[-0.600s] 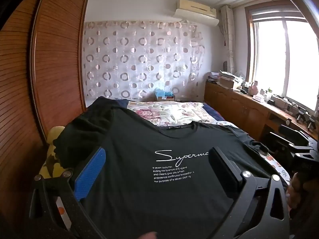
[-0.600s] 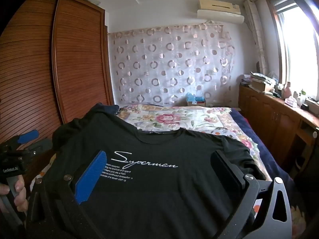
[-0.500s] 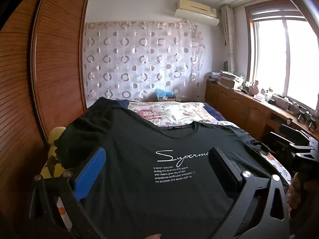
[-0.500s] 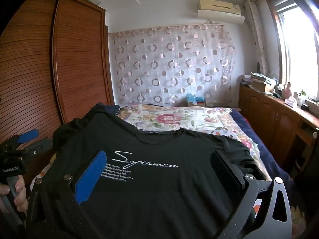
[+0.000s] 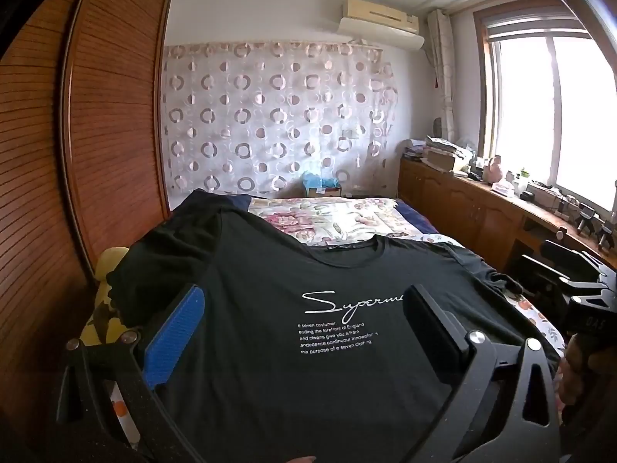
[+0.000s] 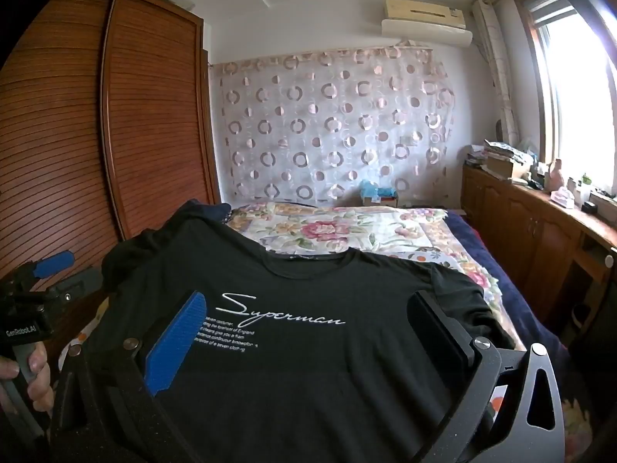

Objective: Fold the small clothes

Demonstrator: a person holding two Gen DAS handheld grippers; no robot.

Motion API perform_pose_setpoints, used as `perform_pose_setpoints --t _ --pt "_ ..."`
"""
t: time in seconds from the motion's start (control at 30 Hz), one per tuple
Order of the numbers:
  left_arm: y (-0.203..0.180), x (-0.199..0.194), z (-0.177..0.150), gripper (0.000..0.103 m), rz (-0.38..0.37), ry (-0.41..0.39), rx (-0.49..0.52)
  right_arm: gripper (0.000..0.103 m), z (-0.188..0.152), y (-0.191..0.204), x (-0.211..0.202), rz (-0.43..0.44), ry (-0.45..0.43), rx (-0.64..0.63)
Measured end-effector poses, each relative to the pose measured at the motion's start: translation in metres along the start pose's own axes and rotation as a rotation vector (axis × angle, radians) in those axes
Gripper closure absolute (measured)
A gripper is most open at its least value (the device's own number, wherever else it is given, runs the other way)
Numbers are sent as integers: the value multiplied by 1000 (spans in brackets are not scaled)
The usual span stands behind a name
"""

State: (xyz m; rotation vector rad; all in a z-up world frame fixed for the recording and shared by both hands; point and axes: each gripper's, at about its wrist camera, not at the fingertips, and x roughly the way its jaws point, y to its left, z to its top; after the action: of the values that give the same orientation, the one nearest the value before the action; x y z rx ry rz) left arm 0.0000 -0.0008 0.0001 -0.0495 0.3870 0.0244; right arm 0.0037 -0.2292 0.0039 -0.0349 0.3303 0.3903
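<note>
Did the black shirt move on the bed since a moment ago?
No. In the right wrist view the black shirt lies as before: its collar sits at the same spot on the flowered bedspread.

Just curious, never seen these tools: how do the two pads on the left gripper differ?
On the left gripper, the left pad is bright blue and ribbed, while the right pad is black and looks smooth. Both stand wide apart above the black T-shirt, gripping nothing.
</note>
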Motion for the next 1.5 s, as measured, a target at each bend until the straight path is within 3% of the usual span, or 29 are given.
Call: perform_pose_setpoints --t 1.5 --pt "-1 0 0 0 6 -3 10 0 -1 2 1 1 -1 1"
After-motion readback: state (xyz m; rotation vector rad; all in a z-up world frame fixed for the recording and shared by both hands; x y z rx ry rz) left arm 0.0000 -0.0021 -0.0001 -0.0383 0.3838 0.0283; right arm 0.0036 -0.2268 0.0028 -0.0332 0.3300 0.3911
